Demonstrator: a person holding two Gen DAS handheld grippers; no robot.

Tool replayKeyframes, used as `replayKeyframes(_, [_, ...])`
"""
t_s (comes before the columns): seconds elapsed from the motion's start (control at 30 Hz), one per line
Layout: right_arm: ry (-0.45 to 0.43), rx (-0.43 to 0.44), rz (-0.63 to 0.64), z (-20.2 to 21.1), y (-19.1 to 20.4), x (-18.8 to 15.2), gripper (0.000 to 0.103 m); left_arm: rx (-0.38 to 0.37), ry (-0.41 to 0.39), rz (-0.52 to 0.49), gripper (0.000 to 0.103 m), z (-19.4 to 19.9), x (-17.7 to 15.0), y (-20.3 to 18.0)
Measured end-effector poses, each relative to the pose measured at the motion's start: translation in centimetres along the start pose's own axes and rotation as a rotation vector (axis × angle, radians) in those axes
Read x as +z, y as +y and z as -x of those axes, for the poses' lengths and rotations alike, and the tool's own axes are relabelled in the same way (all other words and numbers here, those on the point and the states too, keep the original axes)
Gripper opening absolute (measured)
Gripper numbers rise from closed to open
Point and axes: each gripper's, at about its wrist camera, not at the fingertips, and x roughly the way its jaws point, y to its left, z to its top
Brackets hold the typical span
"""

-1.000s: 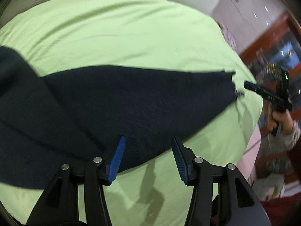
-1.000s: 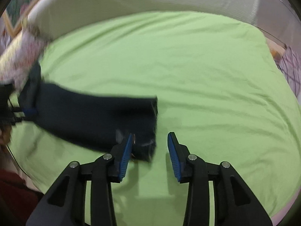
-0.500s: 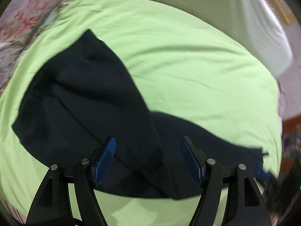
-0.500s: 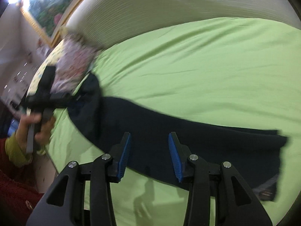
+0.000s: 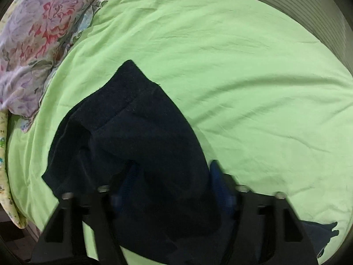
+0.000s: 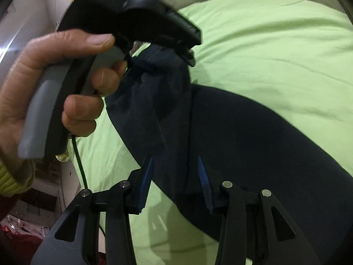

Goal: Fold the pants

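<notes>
One floral quilt (image 5: 33, 33) lay at the left edge of one green sheet (image 5: 242, 66). One pair of dark pants (image 5: 141, 132) lay toward the sheet's left side, its upper end bunched and lifted. Left gripper (image 5: 172, 176), jaws just closing, clamped that bunch. Right gripper (image 6: 174, 176) hung parted above a leg, grasping nothing. Bare sheet spread rightward.

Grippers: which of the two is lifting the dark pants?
The left gripper: its jaws have just been closing on the pants, raising one end. The right gripper hovers open above them.
</notes>
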Motion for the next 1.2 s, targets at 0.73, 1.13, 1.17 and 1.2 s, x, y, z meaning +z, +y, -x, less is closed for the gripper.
replayKeyframes(0.73, [-0.006,-0.166,0.344,1.9,6.3,-0.8,0.006,-0.605,-0.252,0.36,0.008,3.9,-11.8,17.1])
replayKeyframes(1.13, [0.112,-0.232,0.428,-0.8,7.1,-1.1,0.01,-0.645,-0.212,0.429,0.009,-1.3,-15.1,22.0])
replayKeyframes(1.17, [0.117,-0.235,0.426,-0.9,7.1,-1.1,0.01,-0.642,-0.209,0.435,0.009,-1.5,-15.3,22.3])
replayKeyframes(1.2, [0.119,-0.237,0.426,-1.0,7.0,-1.1,0.01,-0.641,-0.206,0.442,0.009,-1.7,-15.6,22.7])
